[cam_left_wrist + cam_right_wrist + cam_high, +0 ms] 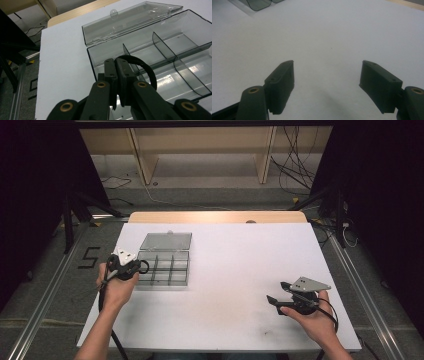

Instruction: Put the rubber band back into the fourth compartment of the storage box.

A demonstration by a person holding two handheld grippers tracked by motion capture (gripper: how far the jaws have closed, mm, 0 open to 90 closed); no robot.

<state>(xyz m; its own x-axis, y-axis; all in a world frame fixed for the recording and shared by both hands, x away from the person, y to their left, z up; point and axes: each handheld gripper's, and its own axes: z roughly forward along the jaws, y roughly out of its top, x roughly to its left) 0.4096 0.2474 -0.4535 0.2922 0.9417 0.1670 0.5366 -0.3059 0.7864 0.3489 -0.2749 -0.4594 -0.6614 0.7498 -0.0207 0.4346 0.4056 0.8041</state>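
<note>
White table (225, 285), open clear box (165, 265) at left with lid laid back; left gripper (116, 72) clamped on black ring (145, 70) over box's near-left compartment, right gripper (278, 299) spread wide, empty, well apart; risk: ring catching a divider, bouncing out on release.

A white tabletop (235, 270) has a bare wooden strip (217, 217) along its far edge. Beyond it, on the grey floor (210, 195), stands a pale wooden shelf unit (200, 150) with loose cables (295, 165) trailing beside it. A black "5" (88, 257) is marked on the floor left of the tabletop, near a metal rail (47, 300).
</note>
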